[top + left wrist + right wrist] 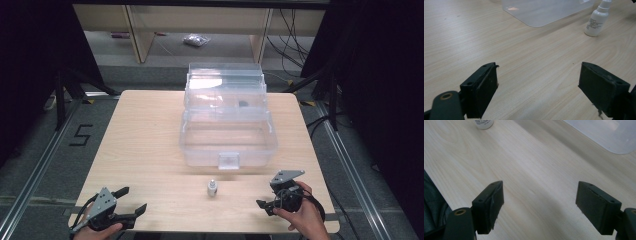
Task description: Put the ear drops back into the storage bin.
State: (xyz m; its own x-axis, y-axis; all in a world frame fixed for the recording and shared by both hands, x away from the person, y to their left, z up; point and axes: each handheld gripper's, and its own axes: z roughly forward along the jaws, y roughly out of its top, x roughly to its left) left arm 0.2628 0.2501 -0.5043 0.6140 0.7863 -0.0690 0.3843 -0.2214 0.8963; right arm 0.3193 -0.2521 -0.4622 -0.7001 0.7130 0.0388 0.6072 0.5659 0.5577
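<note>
I judge this is the very start: nothing is gripped and nothing has gone into the clear box [227, 135], which sits with its lid raised. The small white bottle [212, 187] stands upright on the table [145, 145], just in front of the box's latch and apart from it. My left gripper [129, 202] rests well to the left of the bottle, jaws spread wide and empty. My right gripper [264, 204] sits to the bottle's right, likewise spread and empty. Reaching, grasping and placing the bottle all remain to be done.
</note>
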